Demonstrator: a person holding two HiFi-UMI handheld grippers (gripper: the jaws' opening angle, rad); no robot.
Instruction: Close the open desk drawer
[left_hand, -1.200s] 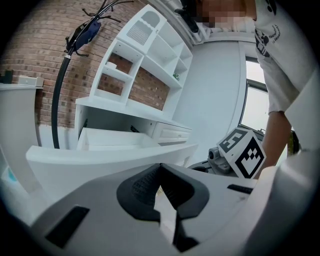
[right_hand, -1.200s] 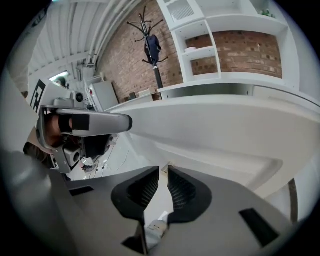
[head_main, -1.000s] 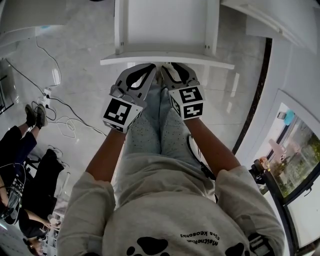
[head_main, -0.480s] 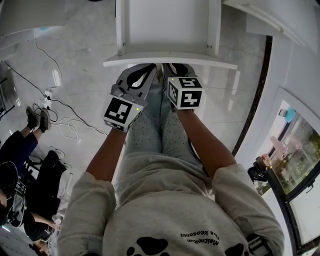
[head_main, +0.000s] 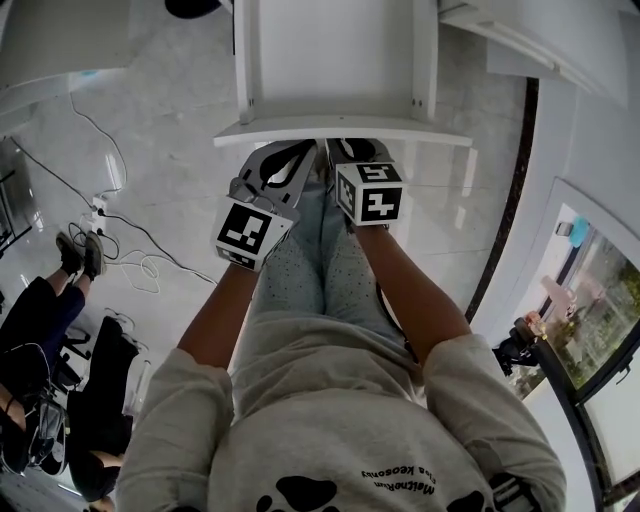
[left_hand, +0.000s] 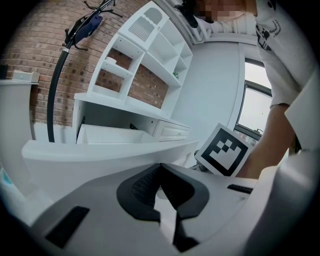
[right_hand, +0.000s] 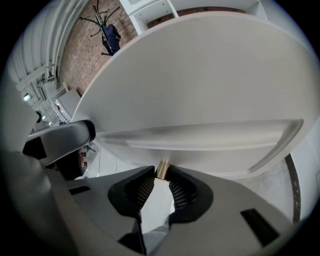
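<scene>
The white desk drawer (head_main: 330, 50) stands pulled out, its front panel (head_main: 340, 130) nearest me. Both grippers sit just under that panel, above my knees. In the right gripper view the panel (right_hand: 200, 90) fills the picture and its small brass knob (right_hand: 162, 169) lies between the right gripper's (right_hand: 161, 175) closing jaws, with the pad tips against both its sides. The head view hides the knob under the panel, above the right gripper (head_main: 335, 148). The left gripper (head_main: 308, 150) hangs beside it, shut and empty (left_hand: 160, 167), just below the panel's edge (left_hand: 100, 150).
A power strip and loose cables (head_main: 110, 215) lie on the marble floor at left, near a seated person (head_main: 40, 330). The desk's white shelf unit (left_hand: 145, 60) rises behind the drawer. A glass partition (head_main: 590, 320) runs along the right. A coat stand (right_hand: 107, 30) stands by the brick wall.
The right gripper has rolled, its marker cube turning, and crept closer under the drawer front. The left gripper has stayed where it was.
</scene>
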